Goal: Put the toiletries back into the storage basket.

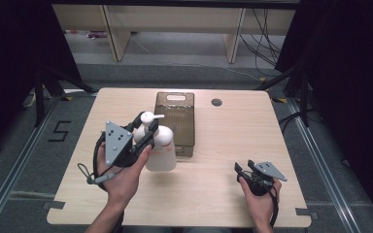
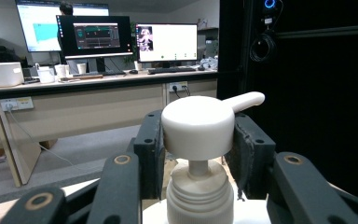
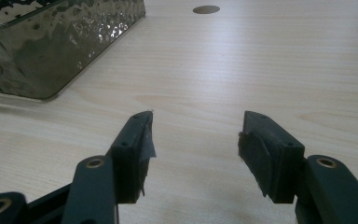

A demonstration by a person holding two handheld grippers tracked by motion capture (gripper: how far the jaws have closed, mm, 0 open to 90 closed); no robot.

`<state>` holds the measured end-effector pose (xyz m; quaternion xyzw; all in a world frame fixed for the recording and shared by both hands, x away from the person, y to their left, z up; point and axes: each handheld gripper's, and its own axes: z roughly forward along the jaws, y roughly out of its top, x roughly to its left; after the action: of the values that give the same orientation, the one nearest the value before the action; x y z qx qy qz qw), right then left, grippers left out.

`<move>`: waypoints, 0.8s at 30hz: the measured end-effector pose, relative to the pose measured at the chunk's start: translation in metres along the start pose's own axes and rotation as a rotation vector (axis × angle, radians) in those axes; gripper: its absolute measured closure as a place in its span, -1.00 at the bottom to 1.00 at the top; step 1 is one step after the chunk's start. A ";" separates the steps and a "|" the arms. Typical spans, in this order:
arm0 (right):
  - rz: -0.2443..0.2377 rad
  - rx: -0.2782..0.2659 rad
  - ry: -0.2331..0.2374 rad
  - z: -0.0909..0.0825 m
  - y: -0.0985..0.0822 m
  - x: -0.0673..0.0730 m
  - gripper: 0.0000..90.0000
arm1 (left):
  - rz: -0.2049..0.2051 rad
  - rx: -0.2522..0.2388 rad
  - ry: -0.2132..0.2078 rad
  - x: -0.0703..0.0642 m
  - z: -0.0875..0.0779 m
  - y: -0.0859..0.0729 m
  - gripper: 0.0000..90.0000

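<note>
High view: white pump bottle [image 1: 159, 145] is gripped at its pump head by the left hand-held gripper [image 1: 143, 136], held upright just beside the brown plastic bin [image 1: 184, 121] on the desk [image 1: 213, 194], spout pointed toward the bin, while the right hand-held gripper [image 1: 250, 175] is kept open, nothing between its jaws.

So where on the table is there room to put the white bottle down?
The widest bare patch of table lies right of the brown basket, back to the small round hole and forward to the right gripper, which is open and holds nothing. It is crowded where the left gripper grips the pump bottle beside the basket.
</note>
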<state>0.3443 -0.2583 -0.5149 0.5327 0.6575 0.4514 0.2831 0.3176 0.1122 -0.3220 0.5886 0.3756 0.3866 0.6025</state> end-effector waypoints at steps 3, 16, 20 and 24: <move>-0.003 0.007 -0.017 -0.001 0.001 0.001 -0.01 | -0.001 -0.005 0.001 0.001 0.003 0.002 0.31; 0.041 0.000 -0.011 -0.001 -0.001 0.004 -0.01 | 0.002 -0.041 0.013 0.006 0.014 0.015 0.31; 0.032 0.000 -0.012 -0.001 -0.001 0.004 -0.01 | 0.003 -0.048 0.017 0.008 0.018 0.018 0.31; -0.004 0.002 -0.015 -0.001 0.000 0.001 -0.01 | 0.004 -0.052 0.019 0.009 0.022 0.021 0.31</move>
<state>0.3431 -0.2576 -0.5139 0.5350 0.6568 0.4462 0.2885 0.3411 0.1113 -0.3002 0.5698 0.3697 0.4032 0.6133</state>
